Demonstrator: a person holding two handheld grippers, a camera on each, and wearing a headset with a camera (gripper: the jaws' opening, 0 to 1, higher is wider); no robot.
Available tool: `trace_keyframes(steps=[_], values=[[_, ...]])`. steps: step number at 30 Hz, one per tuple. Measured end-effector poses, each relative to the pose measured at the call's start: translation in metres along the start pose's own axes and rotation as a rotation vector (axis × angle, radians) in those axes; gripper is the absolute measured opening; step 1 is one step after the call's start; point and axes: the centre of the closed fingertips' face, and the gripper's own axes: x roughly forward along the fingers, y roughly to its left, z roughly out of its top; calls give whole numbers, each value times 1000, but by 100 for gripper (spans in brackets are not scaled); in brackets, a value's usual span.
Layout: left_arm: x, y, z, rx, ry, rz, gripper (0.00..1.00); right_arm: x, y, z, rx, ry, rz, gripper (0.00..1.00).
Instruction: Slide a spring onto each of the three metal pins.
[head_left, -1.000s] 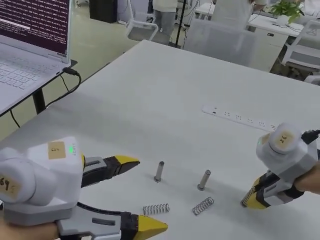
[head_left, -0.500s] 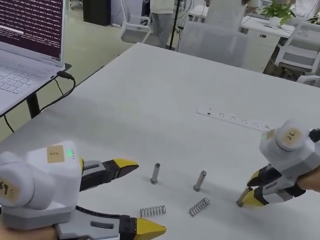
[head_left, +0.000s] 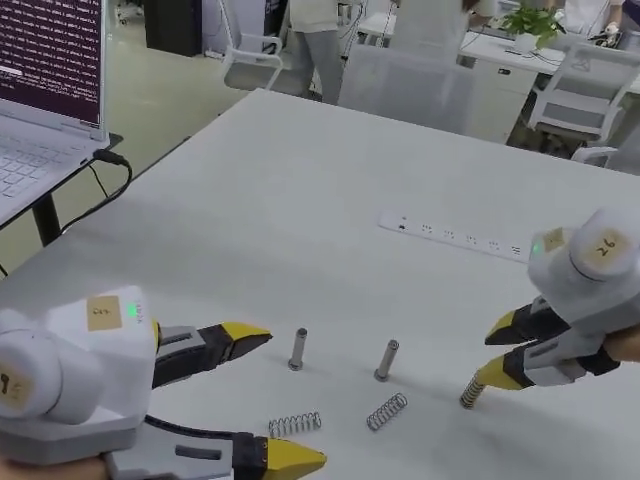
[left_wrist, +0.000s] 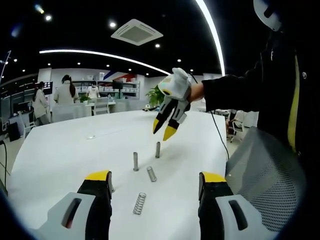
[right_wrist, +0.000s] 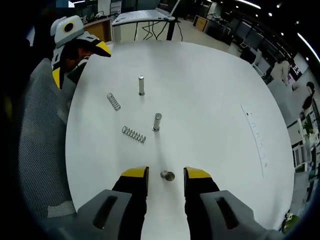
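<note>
1 loose spring (head_left: 295, 425) lies on the white table (head_left: 300, 200) just in front of the 1st pin (head_left: 297, 348), and the 2nd spring (head_left: 386, 411) lies near the 2nd pin (head_left: 386, 360). Both look light, thin-wired and squashy, apt to roll or ping away; I'd pinch one gently across its middle coils. The 3rd pin (head_left: 471, 391) seems to wear its spring already and lines up between the narrowly parted jaws of the right gripper (head_left: 487, 357). The left gripper (head_left: 292, 398) gapes wide, empty. The right gripper's sticker (head_left: 603, 245) reads roughly 26; the laptop (head_left: 40, 100) text is unreadable.
</note>
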Motion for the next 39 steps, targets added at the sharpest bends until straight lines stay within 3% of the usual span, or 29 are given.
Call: trace_keyframes(steps=[11,21,39], values=[[1,7,-11,-15,10,6,63,-17,8,9,12,-52,-16,27],[5,18,-35,-30,57,-3,56,-34,17,25,4,-108,-31,27],[21,28,-67,-26,117,-36,36,-39,36,44,-55,-134,-13,27]])
